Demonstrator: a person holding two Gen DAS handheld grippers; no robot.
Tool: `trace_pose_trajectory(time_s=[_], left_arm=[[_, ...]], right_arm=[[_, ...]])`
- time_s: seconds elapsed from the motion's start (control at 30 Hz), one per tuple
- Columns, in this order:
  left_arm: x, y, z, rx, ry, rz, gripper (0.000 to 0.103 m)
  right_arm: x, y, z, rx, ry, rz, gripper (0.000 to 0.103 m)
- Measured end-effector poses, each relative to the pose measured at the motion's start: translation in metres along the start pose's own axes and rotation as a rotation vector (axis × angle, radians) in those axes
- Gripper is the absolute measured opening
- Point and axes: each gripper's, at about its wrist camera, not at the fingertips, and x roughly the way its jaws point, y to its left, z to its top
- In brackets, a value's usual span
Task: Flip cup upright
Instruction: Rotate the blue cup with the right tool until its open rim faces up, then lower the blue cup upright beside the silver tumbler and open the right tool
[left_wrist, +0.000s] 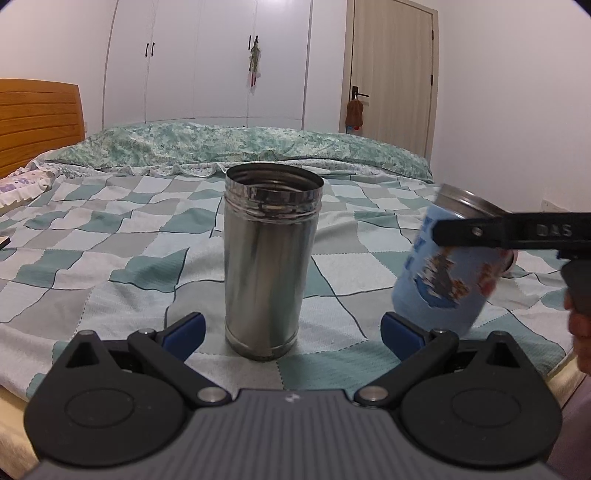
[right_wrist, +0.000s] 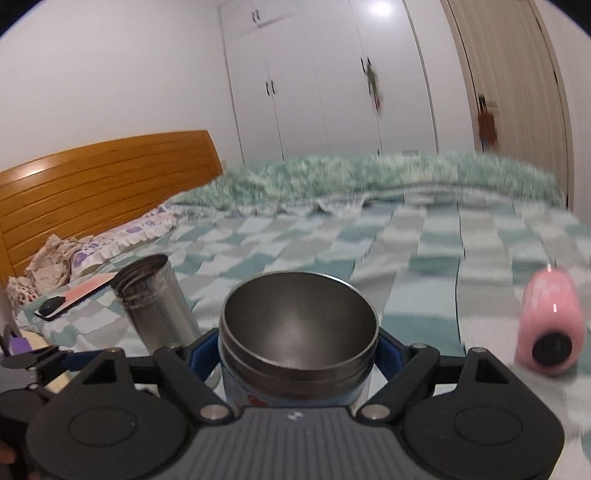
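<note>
A: Item one, the steel cup (left_wrist: 272, 258)?

B: Standing upright on the checked bedspread (left_wrist: 92, 258), mouth up, directly ahead of the left gripper (left_wrist: 291, 334) and between the lines of its jaws. Those jaws are spread wide, touching nothing. Judged done.

A: Item two, the blue printed cup (left_wrist: 448, 264)?

B: Clamped in the right gripper (right_wrist: 299, 354), jaws closed on its sides just below the steel rim. In the left wrist view it leans, bottom low by the bedspread; whether it touches the cloth, I cannot tell. In the right wrist view its open mouth faces forward and up between the jaws. Judged partway: turned most of the way, not yet set down and released.

A: Item three, the pink cup (right_wrist: 550, 321)?

B: Lying on its side, well right of the right jaws, ungripped. Judged still to do.
</note>
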Motion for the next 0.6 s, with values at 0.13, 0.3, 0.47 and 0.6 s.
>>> trace_pose_trajectory(time_s=[0.13,0.3,0.47,0.6], left_arm=[[0.002,0.002,0.000,-0.005,0.002,0.022,0.103],[0.002,0.007,0.001,-0.005,0.006,0.037,0.103],[0.004,0.011,0.000,-0.011,0.010,0.048,0.103],[0.004,0.013,-0.001,-0.015,0.012,0.052,0.103]], right_arm=[[0.016,0.013,0.003,-0.045,-0.031,-0.002,0.084],[0.033,0.036,0.000,-0.142,-0.083,-0.027,0.084],[0.055,0.053,-0.023,-0.254,-0.067,-0.042,0.084],[0.055,0.059,-0.036,-0.292,-0.088,-0.044,0.084]])
